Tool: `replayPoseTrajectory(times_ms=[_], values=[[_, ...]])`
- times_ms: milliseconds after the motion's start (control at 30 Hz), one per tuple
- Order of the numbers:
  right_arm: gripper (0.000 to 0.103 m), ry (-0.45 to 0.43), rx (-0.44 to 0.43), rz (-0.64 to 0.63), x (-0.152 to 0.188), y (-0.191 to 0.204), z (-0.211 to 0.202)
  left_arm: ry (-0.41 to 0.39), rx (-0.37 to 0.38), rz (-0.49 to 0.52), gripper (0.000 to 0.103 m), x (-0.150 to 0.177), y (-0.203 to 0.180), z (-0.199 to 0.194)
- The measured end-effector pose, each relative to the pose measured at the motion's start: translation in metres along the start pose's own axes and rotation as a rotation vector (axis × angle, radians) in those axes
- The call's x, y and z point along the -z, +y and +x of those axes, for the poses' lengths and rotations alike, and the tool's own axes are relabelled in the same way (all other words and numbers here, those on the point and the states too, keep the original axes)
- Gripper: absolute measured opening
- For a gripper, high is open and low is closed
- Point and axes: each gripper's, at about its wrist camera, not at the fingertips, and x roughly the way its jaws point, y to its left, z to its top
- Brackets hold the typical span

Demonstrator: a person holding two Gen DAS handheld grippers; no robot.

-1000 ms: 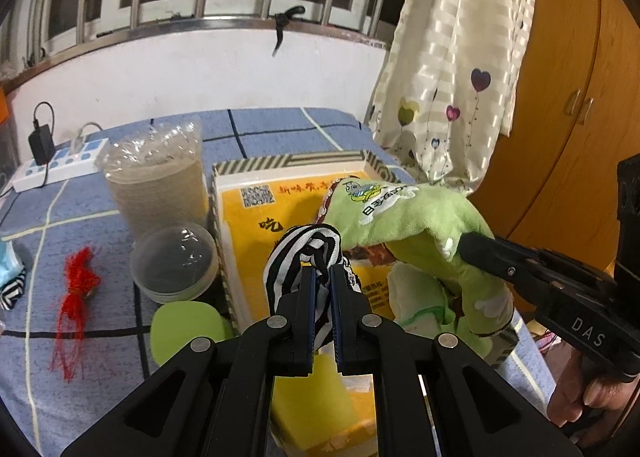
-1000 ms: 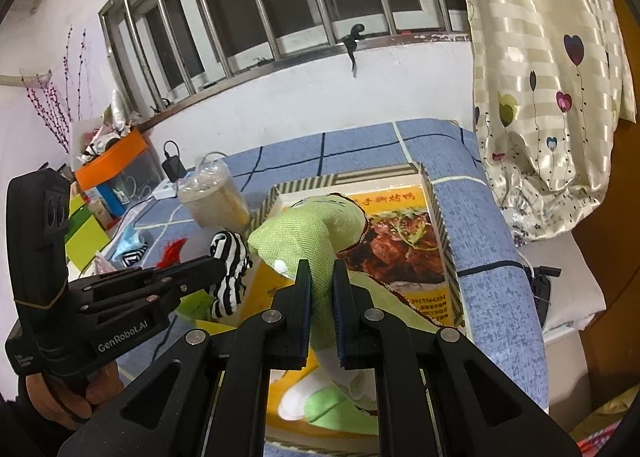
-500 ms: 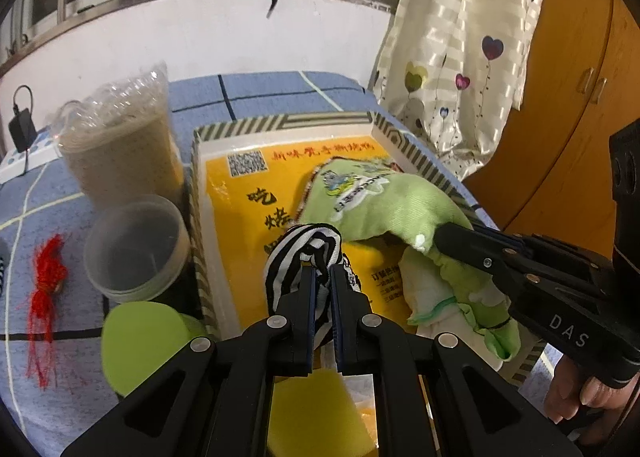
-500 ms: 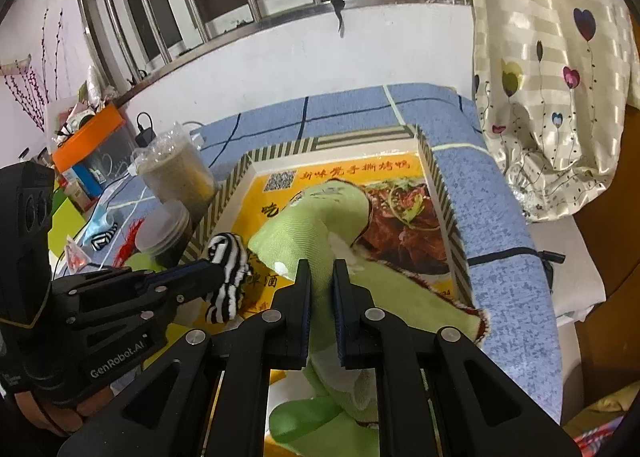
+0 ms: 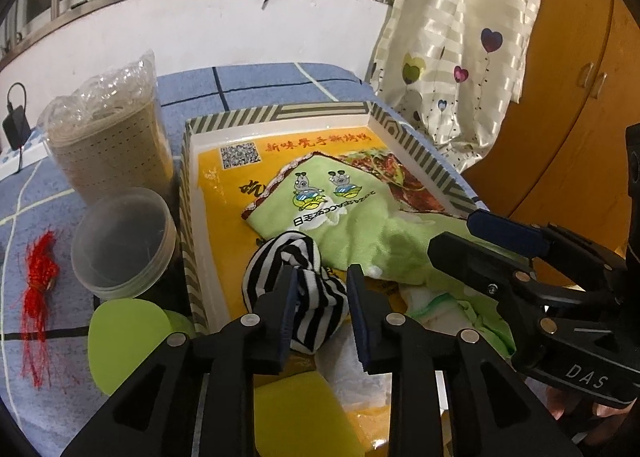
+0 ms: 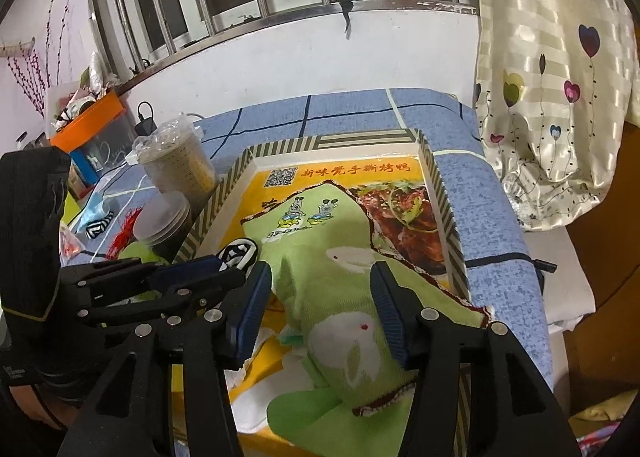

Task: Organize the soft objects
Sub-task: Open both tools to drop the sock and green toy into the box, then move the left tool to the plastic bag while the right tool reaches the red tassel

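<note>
A striped-rim tray (image 5: 280, 113) with a yellow printed liner holds soft things. A green cartoon towel (image 5: 352, 225) lies spread in it; it also shows in the right wrist view (image 6: 336, 281). A black-and-white striped sock (image 5: 292, 277) lies in the tray between the jaws of my left gripper (image 5: 320, 281), which is open around it. My right gripper (image 6: 320, 297) is open with the green towel lying loose between its fingers. The sock's tip (image 6: 238, 251) peeks out beyond the left gripper in the right wrist view.
Left of the tray stand a plastic tub of beige material (image 5: 108, 145), stacked clear lids (image 5: 120, 237) and a green disc (image 5: 124, 341). A red tassel (image 5: 38, 277) lies on the blue cloth. A yellow sponge (image 5: 304, 413) sits in the tray's near end. Curtain (image 5: 460, 57) and wooden cabinet at right.
Both grippers lowered their loads into the tray and opened. The sock and the green towel now lie released on the liner, the towel spread flatter.
</note>
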Motion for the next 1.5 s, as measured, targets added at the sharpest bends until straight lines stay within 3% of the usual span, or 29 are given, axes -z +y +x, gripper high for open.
replayPoseTrajectory(times_ms=[1100,1500], values=[[0.053,-0.058,-0.002,-0.086,0.011,0.045,-0.055,-0.124,-0.002,-0.003,0.026,0.025,-0.002,-0.081],[0.053,-0.045,-0.064,-0.123,0.017,0.066,-0.059,-0.15,-0.02,-0.051,0.026,0.04,0.016,-0.103]])
